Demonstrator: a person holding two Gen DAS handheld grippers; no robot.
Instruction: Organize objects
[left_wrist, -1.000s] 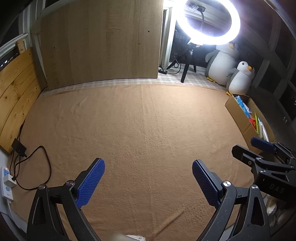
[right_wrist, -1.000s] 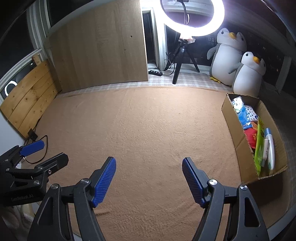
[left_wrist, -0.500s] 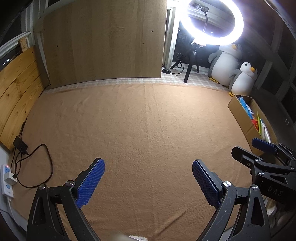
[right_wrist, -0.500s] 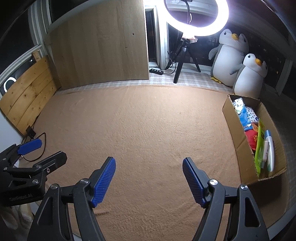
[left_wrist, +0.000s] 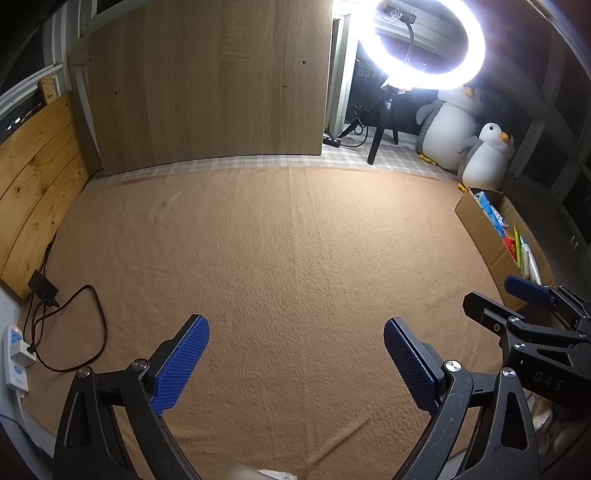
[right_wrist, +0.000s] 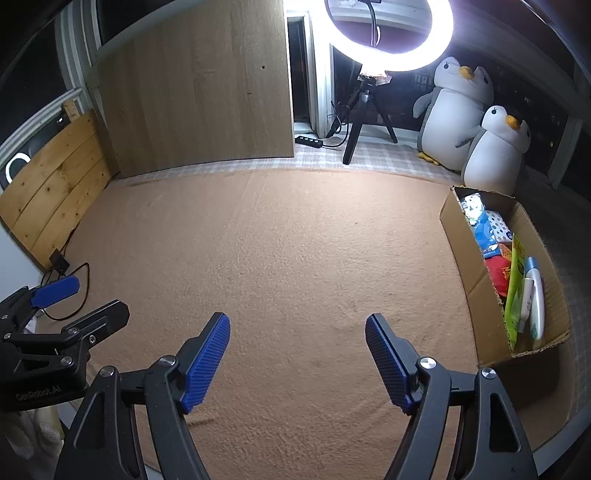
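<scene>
Two hand-held grippers above a tan blanket (right_wrist: 295, 240), both pointing down and forward. The left gripper (left_wrist: 295, 354) has its blue pads (left_wrist: 181, 360) spread wide, with nothing but bare blanket between them. The right gripper (right_wrist: 297, 360) is likewise spread, its pads (right_wrist: 205, 363) apart and nothing held. Each tool shows at the edge of the other's view, so they lie side by side and apart. The items to be sorted are in an open cardboard box (right_wrist: 460, 251) at the blanket's right edge, well apart from both grippers: blue and white packets (right_wrist: 484, 225) at the far end, a red pouch (right_wrist: 498, 275) in the middle, and a green packet (right_wrist: 515, 291) standing on edge beside a white tube (right_wrist: 533, 301) at the near end. Just beyond the box two plush penguins (right_wrist: 495, 151) sit against the dark wall. A lit ring light (right_wrist: 391, 37) on a tripod (right_wrist: 360, 122) stands at the far side, next to a wooden panel (right_wrist: 199, 96) propped upright. A second plank board (right_wrist: 55, 184) leans along the left edge. Near it a black cable (left_wrist: 74, 332) loops on the blanket to a white power strip (left_wrist: 16, 358).
</scene>
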